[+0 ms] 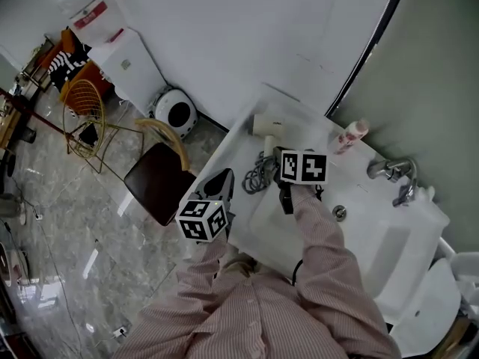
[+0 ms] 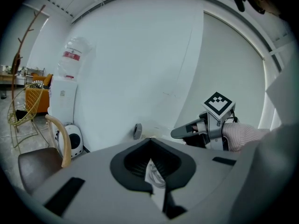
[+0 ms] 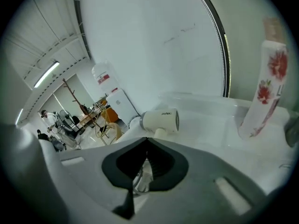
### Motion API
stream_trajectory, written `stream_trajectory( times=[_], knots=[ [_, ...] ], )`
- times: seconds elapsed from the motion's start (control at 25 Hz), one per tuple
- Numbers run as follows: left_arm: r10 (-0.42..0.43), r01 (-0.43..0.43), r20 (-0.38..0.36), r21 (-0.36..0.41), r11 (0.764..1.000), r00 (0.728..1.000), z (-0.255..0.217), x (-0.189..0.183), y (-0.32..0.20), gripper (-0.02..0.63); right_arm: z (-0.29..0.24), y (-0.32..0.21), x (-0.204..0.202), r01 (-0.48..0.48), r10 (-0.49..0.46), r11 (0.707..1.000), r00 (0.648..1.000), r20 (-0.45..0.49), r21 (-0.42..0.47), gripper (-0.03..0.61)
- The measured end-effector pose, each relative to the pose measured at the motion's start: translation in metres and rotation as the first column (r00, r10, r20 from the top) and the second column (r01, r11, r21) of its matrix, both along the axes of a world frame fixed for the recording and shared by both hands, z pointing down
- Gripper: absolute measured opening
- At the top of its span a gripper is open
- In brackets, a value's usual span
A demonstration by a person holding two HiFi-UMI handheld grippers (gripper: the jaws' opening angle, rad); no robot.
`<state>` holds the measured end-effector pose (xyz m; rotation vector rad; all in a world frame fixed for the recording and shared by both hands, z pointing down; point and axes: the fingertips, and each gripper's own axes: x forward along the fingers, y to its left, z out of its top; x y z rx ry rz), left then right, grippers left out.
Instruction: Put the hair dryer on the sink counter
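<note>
A white hair dryer [image 1: 266, 125] [image 3: 161, 121] lies on its side on the white sink counter [image 1: 238, 152], at the back left corner, with its grey cord [image 1: 260, 172] coiled in front of it. My right gripper [image 1: 274, 155] [image 3: 146, 140] hangs just above the cord, short of the dryer, its jaws shut with nothing between them. The left gripper view shows it at the right [image 2: 180, 132]. My left gripper [image 1: 224, 176] [image 2: 150, 140] is off the counter's left edge, its jaws shut and empty.
A pink flowered bottle [image 1: 350, 135] [image 3: 265, 92] stands at the counter's back. The basin [image 1: 352, 253] and faucet [image 1: 392, 170] lie to the right. On the floor at left are a brown chair [image 1: 159, 179], a round white appliance [image 1: 177, 112] and a water dispenser [image 1: 126, 62].
</note>
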<state>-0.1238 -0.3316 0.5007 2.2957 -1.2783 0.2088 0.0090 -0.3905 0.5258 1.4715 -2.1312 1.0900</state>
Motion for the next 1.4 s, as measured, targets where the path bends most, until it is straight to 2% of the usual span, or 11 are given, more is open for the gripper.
stream_trajectory(
  times=[0.2,0.32,0.4,0.52,0.64,1.04,1.4],
  knots=[
    [0.029,-0.03,0.002,0.045,0.999,1.0,-0.019,0.004,0.021,-0.003,-0.02,0.03,-0.001,0.042,-0.046,0.996,0.998,0.049,0.079,0.006],
    [0.048,-0.048,0.0,0.08,0.996,0.999,-0.031,0.007,0.034,-0.003,-0.04,0.044,-0.005,0.072,-0.092,0.982,0.99,0.104,0.176,0.006],
    [0.062,-0.062,0.003,0.116,0.991,0.998,-0.041,0.007,0.043,-0.003,-0.058,0.055,-0.008,0.099,-0.135,0.959,0.984,0.117,0.266,0.006],
    [0.07,-0.069,0.004,0.176,0.982,0.998,-0.058,0.003,0.058,-0.003,-0.083,0.075,-0.012,0.134,-0.19,0.909,0.976,0.105,0.394,0.006],
    [0.063,-0.061,-0.003,0.219,0.974,0.998,-0.071,-0.002,0.068,-0.003,-0.102,0.092,-0.014,0.144,-0.218,0.868,0.97,0.103,0.475,0.006],
    [0.031,-0.024,-0.017,0.319,0.947,0.999,-0.103,-0.019,0.089,-0.003,-0.148,0.131,-0.004,0.024,-0.199,0.801,0.953,0.228,0.599,0.006],
    [0.002,0.005,-0.02,0.36,0.933,1.0,-0.12,-0.036,0.096,-0.003,-0.167,0.154,0.011,-0.018,-0.157,0.763,0.964,0.213,0.646,0.006]
  ],
)
